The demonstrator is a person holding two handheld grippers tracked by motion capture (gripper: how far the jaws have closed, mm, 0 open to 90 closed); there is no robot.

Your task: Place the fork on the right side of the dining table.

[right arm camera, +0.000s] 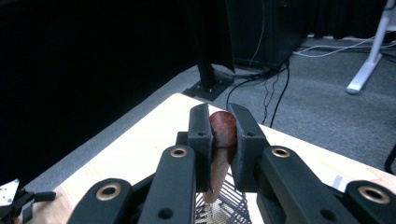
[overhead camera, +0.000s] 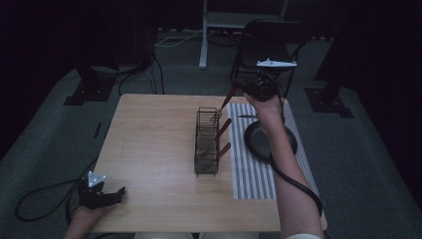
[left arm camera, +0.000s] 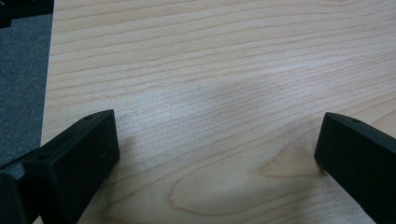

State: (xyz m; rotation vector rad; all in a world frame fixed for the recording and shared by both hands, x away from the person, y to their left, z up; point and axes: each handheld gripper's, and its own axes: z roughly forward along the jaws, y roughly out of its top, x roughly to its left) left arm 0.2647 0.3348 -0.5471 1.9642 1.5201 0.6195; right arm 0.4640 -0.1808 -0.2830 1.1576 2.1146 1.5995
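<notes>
My right gripper (overhead camera: 239, 89) is held over the far end of a black wire rack (overhead camera: 206, 144) and is shut on the brown wooden handle of a fork (overhead camera: 226, 101). The fork slants down, and its tines reach the rack's top. In the right gripper view the jaws (right arm camera: 223, 125) pinch the rounded handle end (right arm camera: 223, 122), with the rack (right arm camera: 231, 204) below. Two more wooden-handled utensils (overhead camera: 224, 128) (overhead camera: 224, 149) lean out of the rack. My left gripper (overhead camera: 117, 193) rests open at the table's near left corner, with bare wood between its jaws (left arm camera: 217, 149).
A grey striped mat (overhead camera: 254, 174) lies right of the rack, and a black round dish (overhead camera: 255, 143) sits on it under the right forearm. A black chair (overhead camera: 266, 37) stands beyond the wooden table (overhead camera: 149, 149). Cables cross the carpet at left and back.
</notes>
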